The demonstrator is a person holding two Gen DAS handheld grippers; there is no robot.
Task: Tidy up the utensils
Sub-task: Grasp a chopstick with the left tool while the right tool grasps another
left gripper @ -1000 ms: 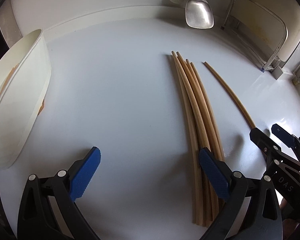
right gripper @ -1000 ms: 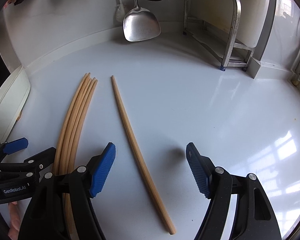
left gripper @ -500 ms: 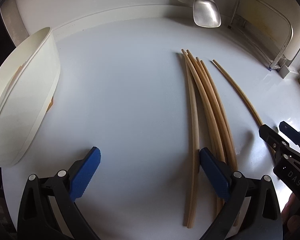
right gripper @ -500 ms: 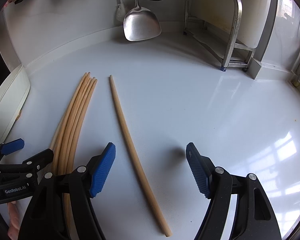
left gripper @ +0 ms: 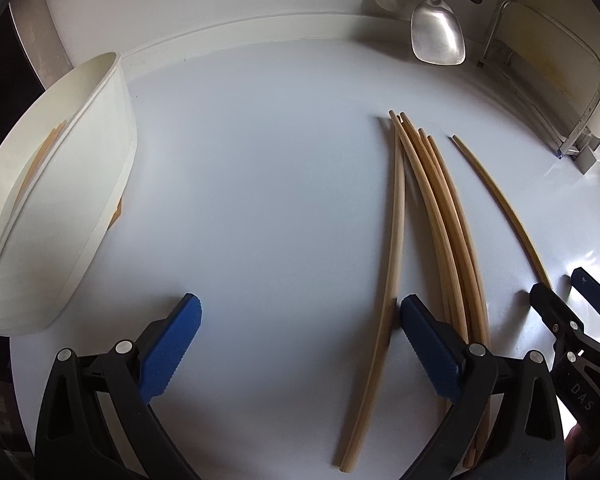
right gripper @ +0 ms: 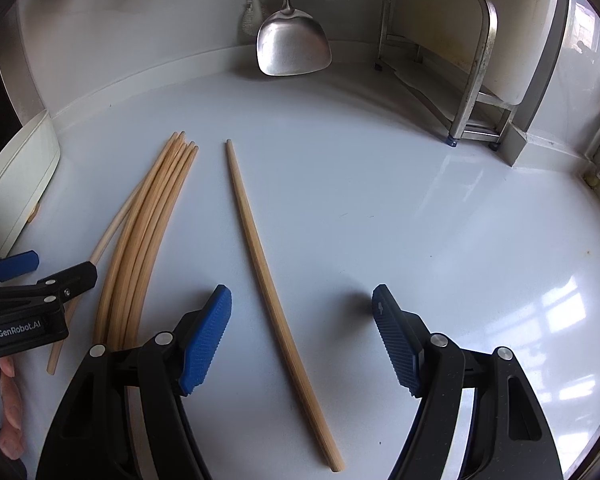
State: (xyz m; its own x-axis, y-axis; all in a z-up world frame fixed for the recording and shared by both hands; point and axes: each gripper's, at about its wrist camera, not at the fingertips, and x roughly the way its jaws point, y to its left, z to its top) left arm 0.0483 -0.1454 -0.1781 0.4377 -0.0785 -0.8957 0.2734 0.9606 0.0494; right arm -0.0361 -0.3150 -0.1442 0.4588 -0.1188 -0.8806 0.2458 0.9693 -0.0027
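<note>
Both grippers we hold wide open: the left gripper (left gripper: 300, 320) beside the chopstick bundle (left gripper: 444, 216), the right gripper (right gripper: 302, 312) around one chopstick (right gripper: 260, 256) on the bench (right gripper: 420, 220).

White countertop (right gripper: 380, 208) carries bundled chopsticks (right gripper: 148, 220), one separate chopstick (right gripper: 268, 276), and a tub (left gripper: 72, 184).

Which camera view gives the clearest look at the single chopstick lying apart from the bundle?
The right wrist view: the single chopstick lies whole between the open right gripper fingers. The left wrist view shows it at the right edge, its near end hidden behind the right gripper.
</note>
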